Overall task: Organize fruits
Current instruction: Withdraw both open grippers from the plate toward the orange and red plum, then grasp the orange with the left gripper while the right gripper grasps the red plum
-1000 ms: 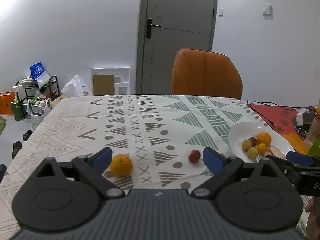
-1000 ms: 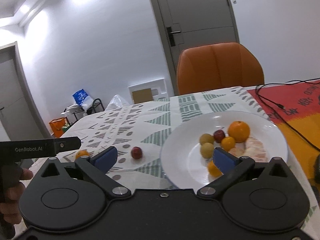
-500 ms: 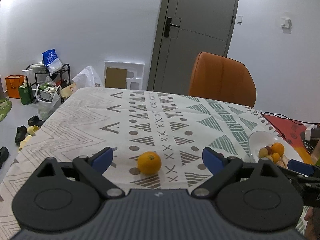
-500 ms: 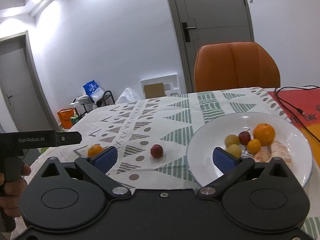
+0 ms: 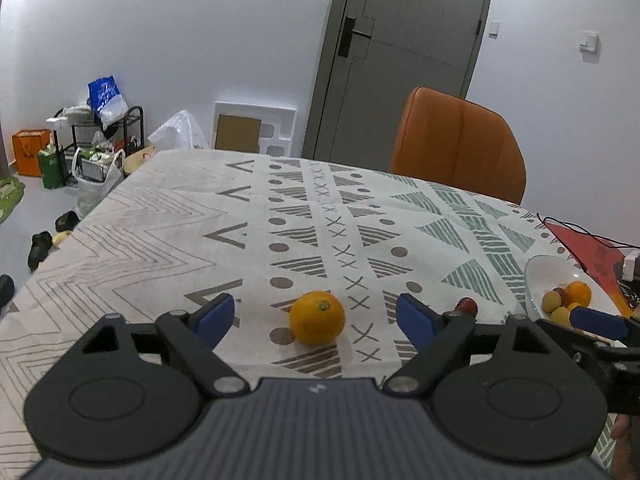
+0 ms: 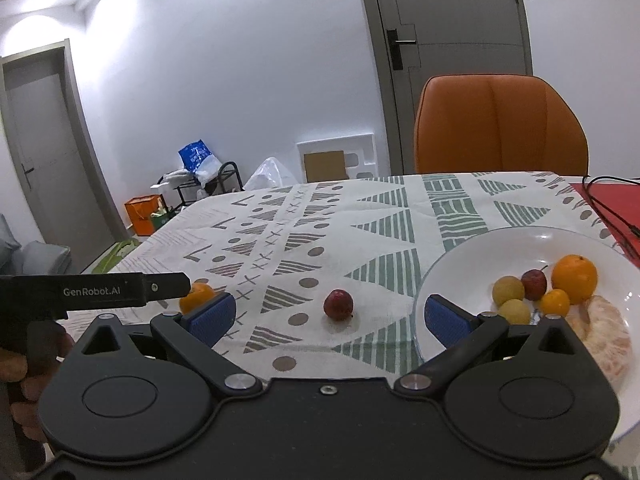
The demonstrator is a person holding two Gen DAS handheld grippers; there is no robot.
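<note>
Since the orange (image 5: 317,317) lies just below the middle of the left wrist frame, between the two blue pads and a little ahead of them on the patterned tablecloth (image 5: 160,224), seems the next thing to take. Left gripper (image 5: 316,317) with pads wide apart, holding nothing, already centred on it. Round fruit, so no long axis to line up with. Nothing in the way between pads and orange.

Small red fruit (image 6: 338,305) at lower centre of the right wrist frame, framed by the right gripper (image 6: 330,315) (also spread apart and empty), probably for that side. White plate (image 6: 520,240) at right of this frame, with several fruits already in it. Orange chair (image 6: 500,124) behind the table, upper right.
</note>
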